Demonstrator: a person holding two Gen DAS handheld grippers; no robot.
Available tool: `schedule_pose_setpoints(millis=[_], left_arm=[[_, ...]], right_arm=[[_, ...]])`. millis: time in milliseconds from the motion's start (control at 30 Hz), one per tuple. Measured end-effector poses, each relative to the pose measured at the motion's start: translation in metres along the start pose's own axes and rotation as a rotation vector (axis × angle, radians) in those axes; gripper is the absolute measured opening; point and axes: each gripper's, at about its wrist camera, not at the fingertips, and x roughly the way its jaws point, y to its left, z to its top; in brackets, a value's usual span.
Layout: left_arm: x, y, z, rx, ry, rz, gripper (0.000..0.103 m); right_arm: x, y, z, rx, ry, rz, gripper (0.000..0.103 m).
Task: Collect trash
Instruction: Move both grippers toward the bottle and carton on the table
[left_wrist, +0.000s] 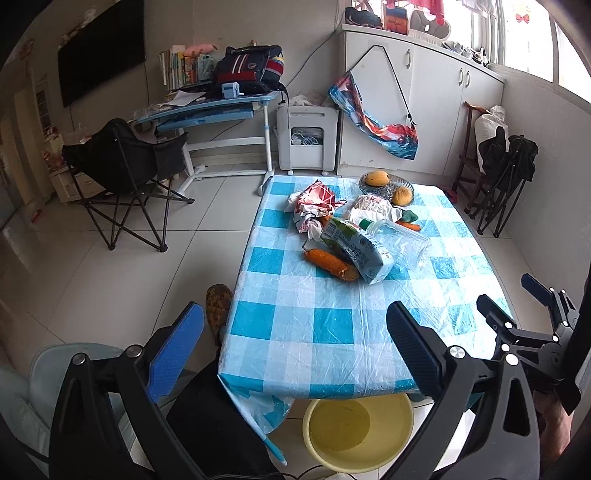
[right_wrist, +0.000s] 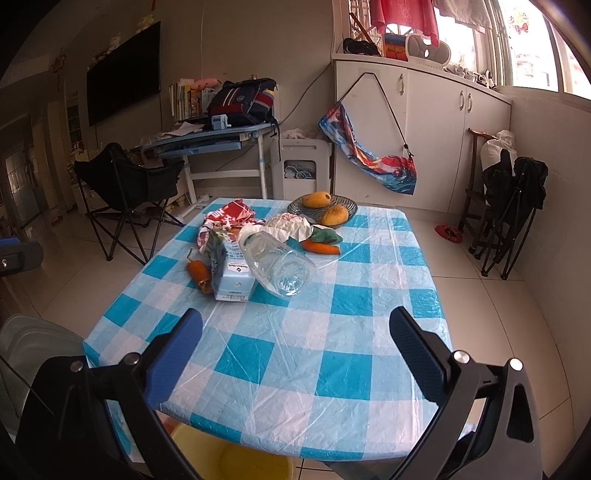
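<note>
Jaws agape, both grippers (left_wrist: 295, 339) (right_wrist: 295, 347) above table (right_wrist: 332, 332)

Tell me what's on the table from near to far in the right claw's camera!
Carton → clear bottle → toy carrot → red wrapper → mango plate.

Left gripper (left_wrist: 295, 345), right gripper (right_wrist: 295, 350): fingers spread, empty.

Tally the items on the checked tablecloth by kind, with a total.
Yellow mangoes: 2
Orange carrots: 2
Clear plastic bottle: 1
Drink carton: 1
Crumpled red-and-white wrapper: 1
White crumpled paper: 1
Glass fruit dish: 1
Total: 9
</note>
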Motion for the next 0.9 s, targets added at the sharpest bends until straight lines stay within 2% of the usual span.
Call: schedule_pose_setpoints(millis=[167, 400, 900], left_arm=[[0.005, 0.010, 0.000, -0.023, 0.005, 0.018, 0.096], [0.011, 0.005, -0.003, 0.007, 0.012, 0.027, 0.096], [0.014, 0.000, -0.006, 0.018, 0.018, 0.019, 0.096]], right_arm=[[-0.007, 0.004, 0.004, 0.008, -0.015, -0.020, 0.098], [-0.011, 0.007, 0.005, 0.009, -0.010, -0.023, 0.098], [-0.012, -0.001, 0.003, 0.020, 0.003, 0.016, 0.098]])
